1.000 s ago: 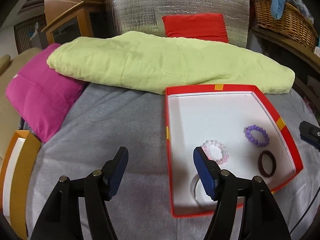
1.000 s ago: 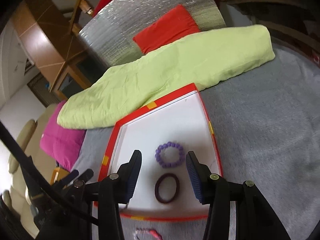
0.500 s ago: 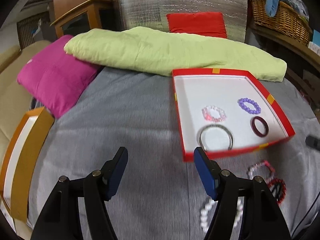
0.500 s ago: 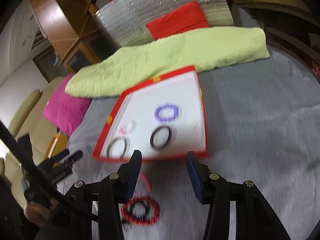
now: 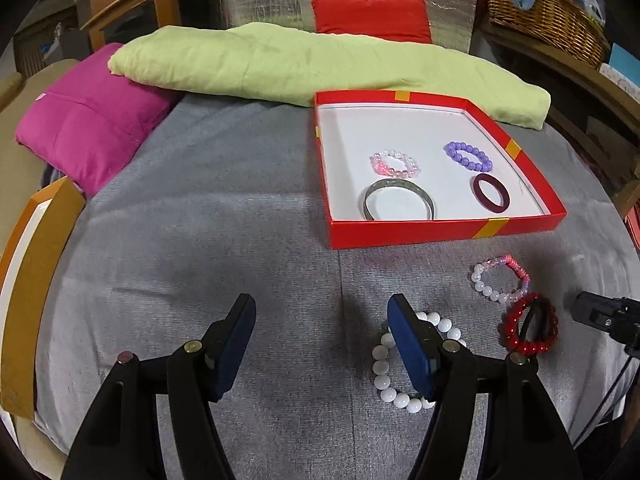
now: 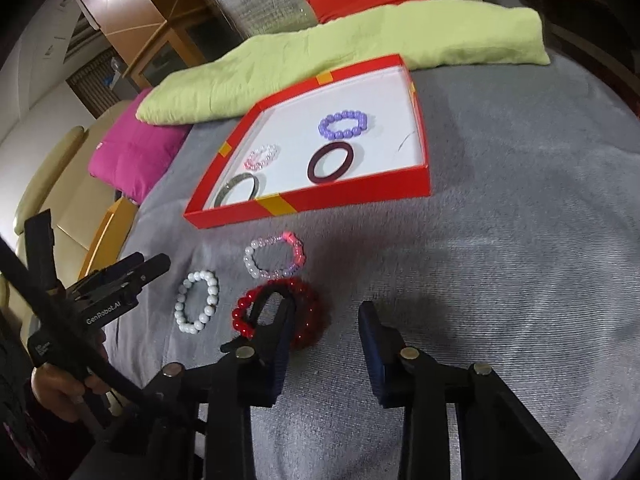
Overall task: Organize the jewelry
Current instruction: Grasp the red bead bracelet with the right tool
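Three bracelets lie on the grey blanket (image 5: 240,220) just before the red box (image 6: 356,196), four already inside; both grippers have drawn back from the box, the right gripper (image 6: 326,332) narrowing, empty, beside the red bracelet (image 6: 280,312), the left gripper (image 5: 322,340) wide, likely next pickups

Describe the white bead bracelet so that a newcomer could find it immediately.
Start at the red box on the grey blanket. Three bracelets lie loose on the blanket in front of it. The white bead bracelet is the one farthest left in the right wrist view, plain white all round, unlike the pink-and-clear one and the red one.
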Available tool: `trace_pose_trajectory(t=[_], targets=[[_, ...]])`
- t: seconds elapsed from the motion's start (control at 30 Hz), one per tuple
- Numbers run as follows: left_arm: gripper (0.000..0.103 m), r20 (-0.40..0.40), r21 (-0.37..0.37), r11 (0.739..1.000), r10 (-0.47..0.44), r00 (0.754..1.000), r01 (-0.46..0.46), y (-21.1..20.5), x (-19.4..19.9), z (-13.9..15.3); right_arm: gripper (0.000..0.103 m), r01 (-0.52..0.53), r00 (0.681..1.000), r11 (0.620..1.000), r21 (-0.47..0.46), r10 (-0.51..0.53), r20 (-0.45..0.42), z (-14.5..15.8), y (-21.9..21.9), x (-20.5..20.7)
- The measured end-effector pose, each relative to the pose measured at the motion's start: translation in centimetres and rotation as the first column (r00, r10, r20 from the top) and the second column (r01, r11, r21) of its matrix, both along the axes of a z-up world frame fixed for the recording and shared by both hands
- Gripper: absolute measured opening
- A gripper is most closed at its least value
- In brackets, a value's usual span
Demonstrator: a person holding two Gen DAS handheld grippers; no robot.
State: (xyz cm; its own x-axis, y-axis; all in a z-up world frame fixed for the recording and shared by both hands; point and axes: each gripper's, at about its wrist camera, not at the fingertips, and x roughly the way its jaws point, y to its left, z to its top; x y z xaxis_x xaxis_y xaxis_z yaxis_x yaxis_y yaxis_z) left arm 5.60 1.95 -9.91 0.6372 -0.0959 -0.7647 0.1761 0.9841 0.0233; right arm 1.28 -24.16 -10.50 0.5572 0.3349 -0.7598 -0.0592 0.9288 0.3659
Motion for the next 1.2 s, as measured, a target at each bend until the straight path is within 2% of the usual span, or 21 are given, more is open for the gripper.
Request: trace_pose_trajectory(t=[0.07, 0.17, 0.5, 0.7, 0.77, 0.87, 0.9, 1.03, 1.2], targets=[[0.069, -0.003, 0.005, 1.000, -0.004, 1.000, 0.004, -0.1, 0.3, -0.1, 0.030, -0.006, 1.000, 1.000, -0.025, 0.005, -0.013, -0.3, 0.2, 0.3], [0.069, -0.009, 0.016, 1.000, -0.006, 1.000, 0.007, -0.3, 0.4, -0.3, 0.030, -0.016, 0.999, 0.999, -0.030, 0.015, -0.035, -0.8, 0.6, 0.6], [0.069, -0.012, 0.031, 0.999, -0.020, 1.000, 0.020, -1.0, 0.4, -0.5, 0.029, -0.056, 0.998, 0.994, -0.095, 0.054, -0.026, -0.8, 2.2, 0.7], [0.069, -0.024, 0.041, 0.999, -0.024, 0.999, 0.025, -1.4, 0.6, -0.8, 0.029, -0.080, 0.997, 0.977, -0.196, 0.080, -0.007, -0.9, 3.6, 0.7], [0.069, -0.025, 0.045, 0.999, -0.021, 0.999, 0.022, -1.3, 0.6, -0.8, 0.029, -0.099, 0.994, 0.961, -0.259, 0.106, 0.011, -1.0, 4.4, 0.6], [0.069, -0.027, 0.047, 0.999, -0.019, 0.999, 0.020, -1.2, 0.8, -0.9, 0.010, -0.112, 0.990, 0.930, -0.350, 0.133, 0.037, -0.9, 5.3, 0.1], [0.069, -0.028, 0.048, 0.999, -0.018, 0.999, 0.020, -1.2, 0.9, -0.9, 0.010, -0.116, 0.989, 0.922, -0.370, 0.142, 0.043, -0.9, 5.5, 0.0], [0.069, -0.026, 0.052, 0.998, -0.022, 0.999, 0.023, -1.1, 0.9, -0.8, 0.010, -0.106, 0.989, 0.935, -0.338, 0.134, 0.058, -0.2, 4.8, -0.2], [0.069, -0.028, 0.049, 0.998, -0.026, 0.999, 0.027, -1.3, 0.9, -0.8, 0.010, -0.053, 0.990, 0.979, -0.199, 0.078, 0.119, 1.8, 2.2, -0.2]])
